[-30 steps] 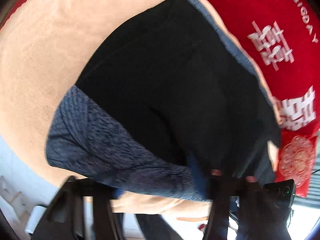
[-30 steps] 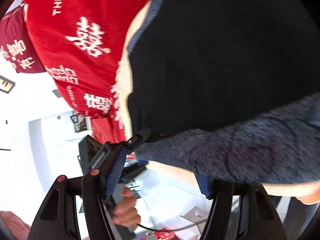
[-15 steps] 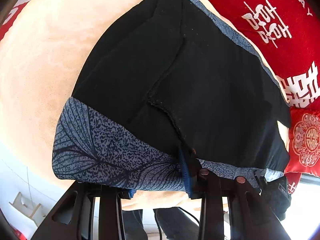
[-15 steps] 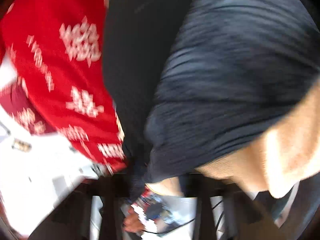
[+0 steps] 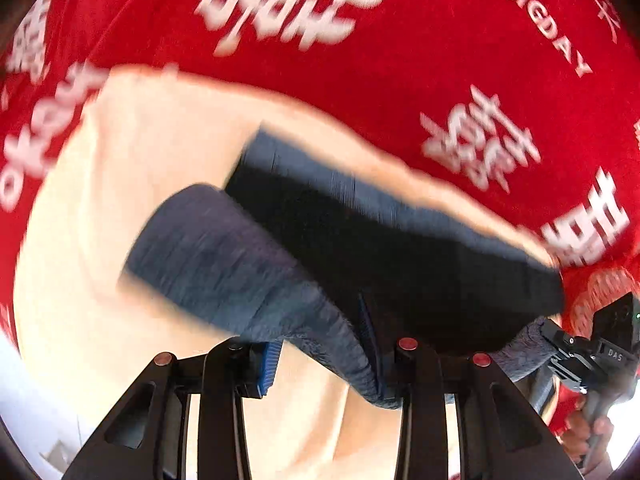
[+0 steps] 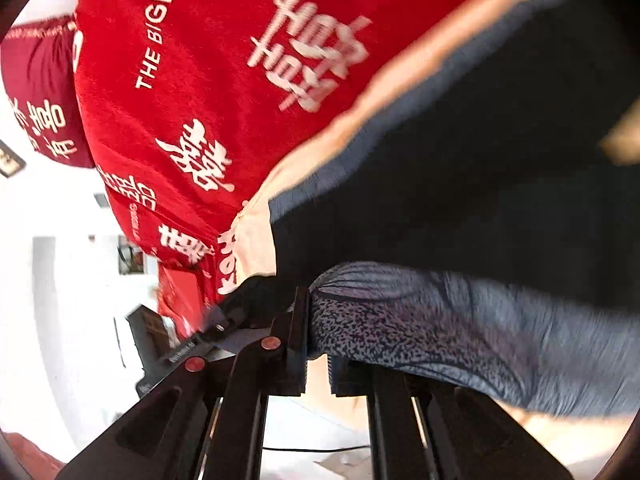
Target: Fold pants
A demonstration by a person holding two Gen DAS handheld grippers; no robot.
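Both my tongs, left (image 5: pixel 326 364) open and right (image 6: pixel 318 374) nearly closed on nothing, sit at the pants' (image 5: pixel 400 264) near edge; one fold looks done, more remain.

Both views are brightly lit, perhaps by daylight. The white room (image 6: pixel 60 300) is washed out by glare. The red cloth (image 5: pixel 420 60) and the pants (image 5: pixel 400 248) are smeared by motion blur in the left view. The patterned hem (image 6: pixel 400 320) is seen more sharply in the right view. Edges are bent and darkened by the fisheye lens.
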